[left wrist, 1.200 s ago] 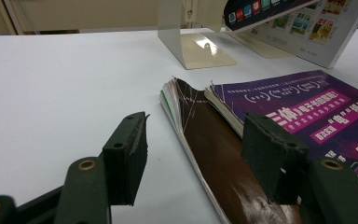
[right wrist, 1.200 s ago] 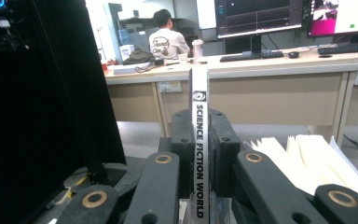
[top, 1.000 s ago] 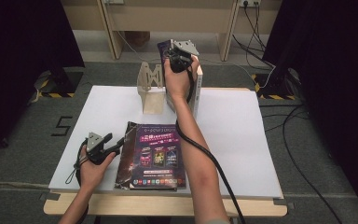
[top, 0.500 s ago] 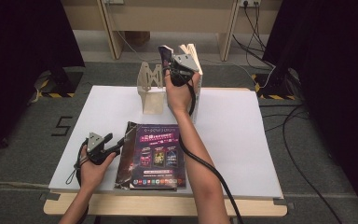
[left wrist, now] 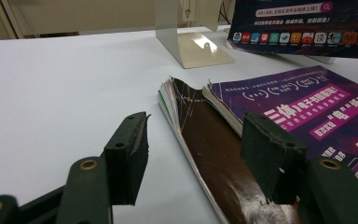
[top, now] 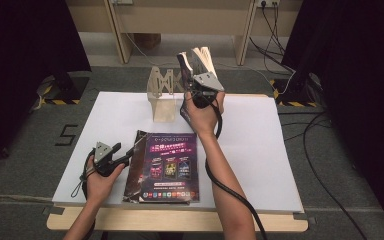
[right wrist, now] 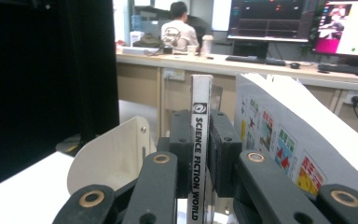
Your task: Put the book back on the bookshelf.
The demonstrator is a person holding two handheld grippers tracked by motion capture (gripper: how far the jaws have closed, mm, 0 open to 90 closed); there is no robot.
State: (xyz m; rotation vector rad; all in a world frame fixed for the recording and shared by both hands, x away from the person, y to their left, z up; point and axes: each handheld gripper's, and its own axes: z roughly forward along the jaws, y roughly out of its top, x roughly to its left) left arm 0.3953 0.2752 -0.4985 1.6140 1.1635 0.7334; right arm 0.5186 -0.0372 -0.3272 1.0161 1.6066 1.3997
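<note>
**Magazine held upright over the white surface**

White board covers the surface (top: 260, 150), with a dark floor around it and desks with monitors far behind in the right gripper view. At the far side, the right gripper (top: 200, 90) is clenched on the spine of a "Science Fiction World" magazine (right wrist: 200, 154), holding it upright just right of a pale metal bookend (top: 162, 97); its pages fan open at the top. Near the front edge lies a purple-covered magazine (top: 172, 165), flat, with a brown-covered one (left wrist: 209, 149) tucked under its left side. The left gripper (left wrist: 193, 161) rests low at that left edge, its jaws spread apart on either side of the brown cover's edge, gripping nothing.
</note>
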